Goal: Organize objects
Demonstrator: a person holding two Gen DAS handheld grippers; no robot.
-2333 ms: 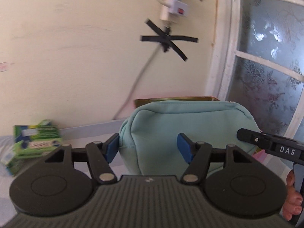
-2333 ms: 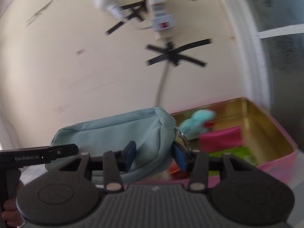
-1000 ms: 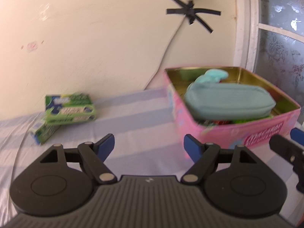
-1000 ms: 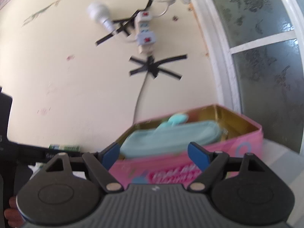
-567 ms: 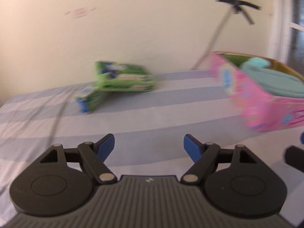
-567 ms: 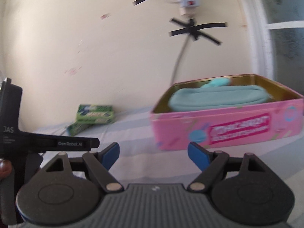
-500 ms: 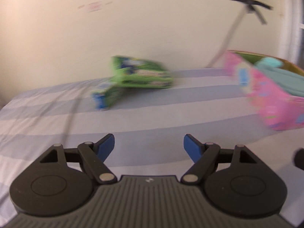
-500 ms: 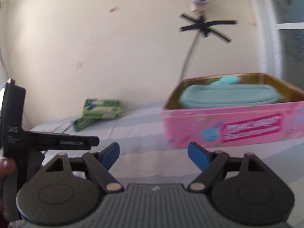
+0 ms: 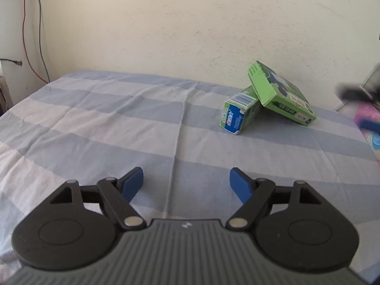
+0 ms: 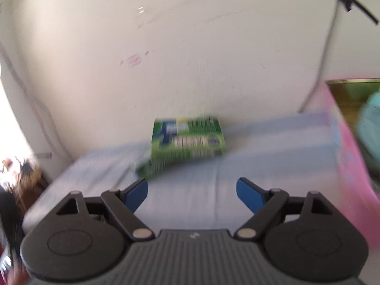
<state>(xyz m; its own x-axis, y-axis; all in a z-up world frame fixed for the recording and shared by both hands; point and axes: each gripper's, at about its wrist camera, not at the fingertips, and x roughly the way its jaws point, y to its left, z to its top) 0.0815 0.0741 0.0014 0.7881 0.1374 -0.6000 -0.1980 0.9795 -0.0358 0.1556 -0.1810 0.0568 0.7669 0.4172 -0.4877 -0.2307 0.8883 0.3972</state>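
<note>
Reaching for the next items | left claw (image 9: 186, 182) gaping wide, empty | right claw (image 10: 192, 192) opening, empty | green box (image 9: 281, 93) leaning on small carton (image 9: 239, 112) on striped bedsheet (image 9: 95, 130) | pink tin (image 10: 351, 166) waiting right | next: straddling the box squarely.

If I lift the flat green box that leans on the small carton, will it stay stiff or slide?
The flat green box looks like stiff cardboard, so probably rigid and light. It rests tilted on the small carton, so a push would likely make it slip off.
</note>
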